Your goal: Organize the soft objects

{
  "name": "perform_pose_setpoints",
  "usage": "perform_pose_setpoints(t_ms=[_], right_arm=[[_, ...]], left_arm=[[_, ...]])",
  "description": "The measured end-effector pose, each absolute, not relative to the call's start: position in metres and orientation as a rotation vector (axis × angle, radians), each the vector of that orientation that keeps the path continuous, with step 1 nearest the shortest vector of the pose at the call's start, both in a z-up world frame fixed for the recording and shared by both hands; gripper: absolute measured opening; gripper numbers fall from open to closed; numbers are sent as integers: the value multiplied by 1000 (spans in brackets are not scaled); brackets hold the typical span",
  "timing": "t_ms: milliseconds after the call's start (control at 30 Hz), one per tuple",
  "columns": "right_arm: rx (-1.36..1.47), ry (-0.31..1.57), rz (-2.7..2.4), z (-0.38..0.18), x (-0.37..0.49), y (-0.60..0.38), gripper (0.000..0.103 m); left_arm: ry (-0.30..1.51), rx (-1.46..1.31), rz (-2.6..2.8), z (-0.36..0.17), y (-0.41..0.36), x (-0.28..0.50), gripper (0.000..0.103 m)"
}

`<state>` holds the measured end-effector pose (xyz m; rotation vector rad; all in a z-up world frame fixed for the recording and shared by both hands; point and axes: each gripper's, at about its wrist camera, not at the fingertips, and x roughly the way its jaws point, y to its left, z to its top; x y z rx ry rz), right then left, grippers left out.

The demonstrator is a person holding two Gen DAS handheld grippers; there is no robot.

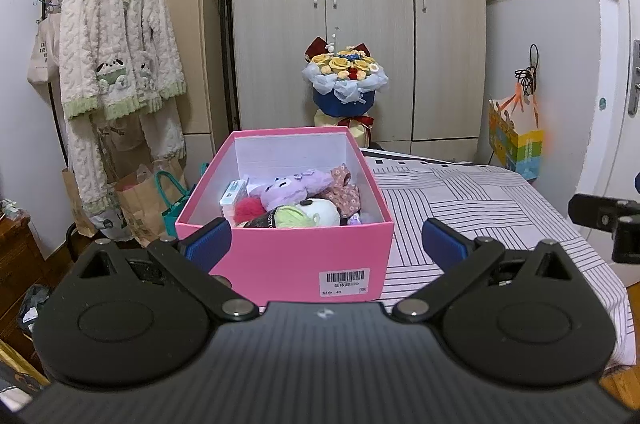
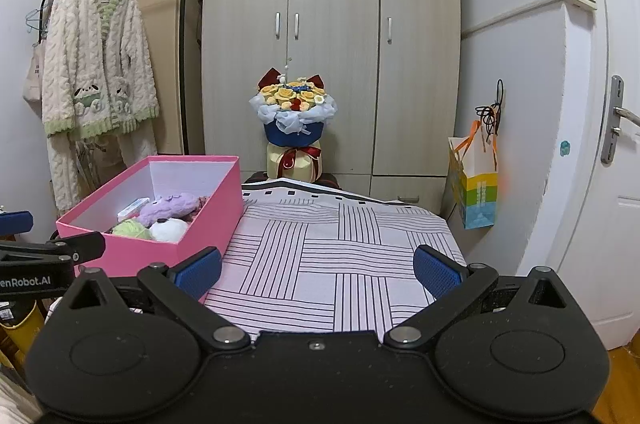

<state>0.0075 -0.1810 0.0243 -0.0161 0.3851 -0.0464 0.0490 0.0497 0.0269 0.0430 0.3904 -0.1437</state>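
A pink box [image 1: 288, 256] stands on the striped cloth, open at the top. It holds several soft toys: a purple plush [image 1: 294, 186], a white plush [image 1: 322, 210], a green one [image 1: 290, 216], a red pompom [image 1: 248, 210] and a floral doll [image 1: 346, 194]. My left gripper [image 1: 326, 240] is open and empty, its blue pads on either side of the box's near end. The box also shows in the right wrist view [image 2: 132, 244], at the left. My right gripper [image 2: 318, 270] is open and empty over the striped cloth [image 2: 340, 256], to the right of the box.
A flower bouquet [image 1: 344, 80] stands behind the table before a wardrobe [image 1: 360, 16]. A fluffy robe [image 1: 116, 64] hangs on a rack at left, paper bags [image 1: 140, 208] below it. A colourful gift bag [image 2: 476, 184] hangs on the right wall by a door [image 2: 612, 144].
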Motion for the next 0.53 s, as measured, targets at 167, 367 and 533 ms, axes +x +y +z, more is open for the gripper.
perform_pose_setpoints(t_ms=[167,367,533], right_arm=[[-12,390,-52,23,8,-183,103],[-10,395,-56,23,9,-184,103],[-12,396,-57,22,8,-184,103]], left_arm=[[394,40,-146,26,52,50,103],[393,42,-146,26,50,49,103],[393,43,-145,25,52,50,103]])
